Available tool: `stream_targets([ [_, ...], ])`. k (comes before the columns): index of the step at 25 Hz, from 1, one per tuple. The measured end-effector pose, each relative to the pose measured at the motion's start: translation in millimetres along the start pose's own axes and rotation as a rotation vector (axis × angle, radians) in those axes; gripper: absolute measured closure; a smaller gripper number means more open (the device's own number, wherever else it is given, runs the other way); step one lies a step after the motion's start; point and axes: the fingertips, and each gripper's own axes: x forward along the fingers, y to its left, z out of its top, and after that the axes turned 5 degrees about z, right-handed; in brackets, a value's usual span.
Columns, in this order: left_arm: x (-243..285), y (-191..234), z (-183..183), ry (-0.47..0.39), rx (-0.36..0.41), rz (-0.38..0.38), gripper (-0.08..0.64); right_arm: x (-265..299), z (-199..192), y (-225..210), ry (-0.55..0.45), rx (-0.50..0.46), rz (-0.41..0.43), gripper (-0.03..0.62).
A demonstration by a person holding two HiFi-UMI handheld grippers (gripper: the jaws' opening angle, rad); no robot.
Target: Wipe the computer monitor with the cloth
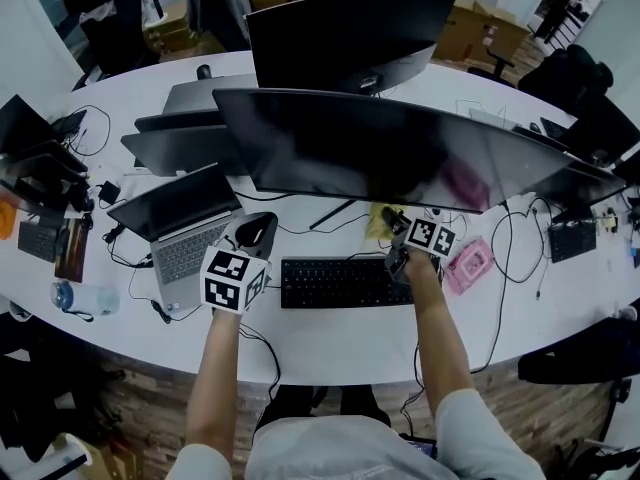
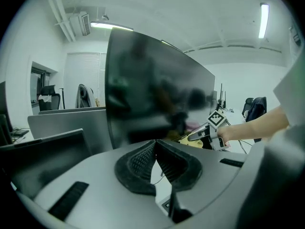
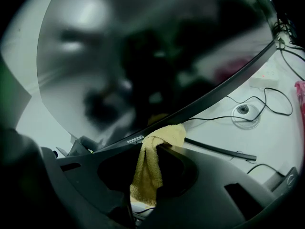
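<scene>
While my right tongs [image 3: 159,144] pinch the yellow cloth [image 3: 148,171] at the curved monitor [image 3: 143,51], I favour light, even strokes; my left tongs [image 2: 155,144] are closed, empty.

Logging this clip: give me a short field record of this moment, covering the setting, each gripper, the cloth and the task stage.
setting: white table with a curved monitor, keyboard and laptop
left gripper: shut, nothing between the jaws, held between laptop and keyboard
right gripper: shut on the yellow cloth
cloth position: at the monitor's lower edge, hanging down from the jaws; contact with the screen cannot be told
screen: dark, reflective
task stage: cloth in hand, brought up to the monitor
</scene>
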Motion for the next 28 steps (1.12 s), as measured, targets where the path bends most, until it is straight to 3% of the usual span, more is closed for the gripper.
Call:
stream_targets([
  [18, -48.5, 97.8, -30.0, -0.010, -0.031, 0.050, 0.541, 81.1, -52.5, 94.6, 0.030, 0.001, 0.084, 0.479],
  [28, -69.2, 130.9, -43.1, -0.016, -0.054, 0.075, 0.541, 120.2, -80.8, 148.7, 0.086, -0.025, 0.142, 0.479],
])
